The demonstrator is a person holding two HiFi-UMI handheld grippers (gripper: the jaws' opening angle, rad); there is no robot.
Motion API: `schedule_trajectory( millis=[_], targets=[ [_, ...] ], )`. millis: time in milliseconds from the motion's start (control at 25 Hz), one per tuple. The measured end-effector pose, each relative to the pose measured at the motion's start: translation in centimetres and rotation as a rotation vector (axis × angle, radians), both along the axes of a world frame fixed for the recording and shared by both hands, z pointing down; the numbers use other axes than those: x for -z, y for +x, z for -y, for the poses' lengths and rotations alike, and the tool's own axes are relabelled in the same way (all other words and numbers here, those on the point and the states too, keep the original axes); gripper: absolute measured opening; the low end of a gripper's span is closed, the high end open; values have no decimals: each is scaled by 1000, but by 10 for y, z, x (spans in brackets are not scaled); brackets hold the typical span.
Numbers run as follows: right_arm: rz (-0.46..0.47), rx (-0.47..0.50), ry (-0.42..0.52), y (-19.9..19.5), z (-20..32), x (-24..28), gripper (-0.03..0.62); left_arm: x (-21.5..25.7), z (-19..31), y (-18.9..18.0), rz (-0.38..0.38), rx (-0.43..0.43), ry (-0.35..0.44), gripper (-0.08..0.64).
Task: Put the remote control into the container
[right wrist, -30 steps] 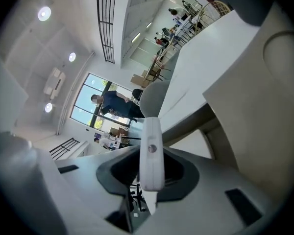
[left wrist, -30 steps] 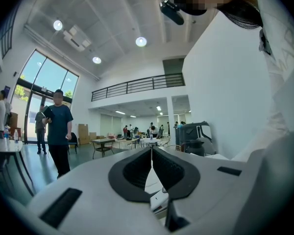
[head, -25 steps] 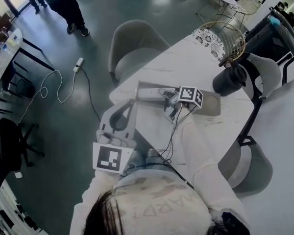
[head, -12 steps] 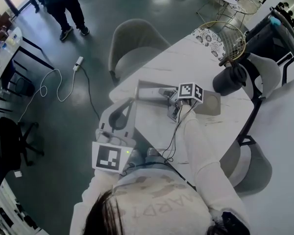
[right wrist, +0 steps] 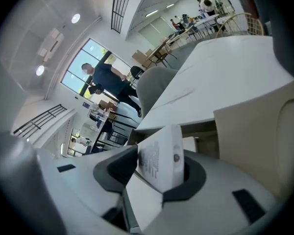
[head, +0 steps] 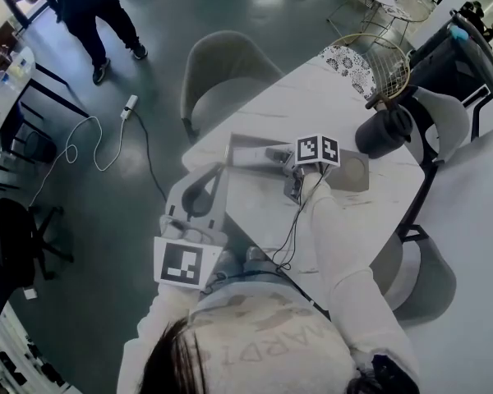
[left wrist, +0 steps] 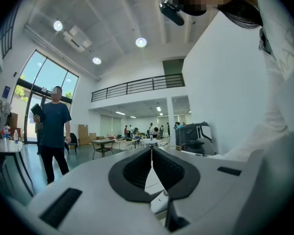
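The white remote control (right wrist: 161,160) stands tilted between the jaws of my right gripper (right wrist: 157,166). The jaws are opening, and the remote leans on one pad without being squeezed. In the head view the right gripper (head: 286,164) hangs over the grey rectangular container (head: 355,173) on the white table (head: 312,105). The remote (head: 276,153) shows just past its fingers, inside the container's left part. The container's wall (right wrist: 257,131) rises close by in the right gripper view. My left gripper (head: 199,197) is held off the table's near-left corner, shut with nothing in it (left wrist: 151,151).
A black jug (head: 384,134) stands right of the container. A wire basket (head: 380,62) and a patterned mat (head: 342,59) lie at the table's far end. A grey chair (head: 223,76) is tucked at the left side. A person (head: 86,11) walks on the floor near a power cable (head: 107,138).
My right gripper has edged a little toward the far side over the container. The person on the floor has walked to the left. The left gripper has stayed put.
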State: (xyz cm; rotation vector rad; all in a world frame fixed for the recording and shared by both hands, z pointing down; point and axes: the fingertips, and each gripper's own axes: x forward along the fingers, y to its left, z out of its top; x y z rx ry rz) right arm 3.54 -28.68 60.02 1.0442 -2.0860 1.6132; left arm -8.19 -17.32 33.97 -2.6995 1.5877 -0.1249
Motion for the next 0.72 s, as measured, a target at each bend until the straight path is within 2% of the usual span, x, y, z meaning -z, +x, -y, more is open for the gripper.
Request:
schedule_trajectory(
  millis=[200,480,600,720],
  targets=[
    [-19,33,19,-1,0,6,146,1,1,-4,-3,-3,0,14],
    [129,-52,-21,-1,-3,13,152,1,0,-6,-7,-10,3,14],
    [127,-49,-15,4,-4,15,152,2,0,-4,-4,-18,4,14],
    [66,-4,24,8,-4,17,152,1,0,-2,-8,-22,2,14]
  ],
)
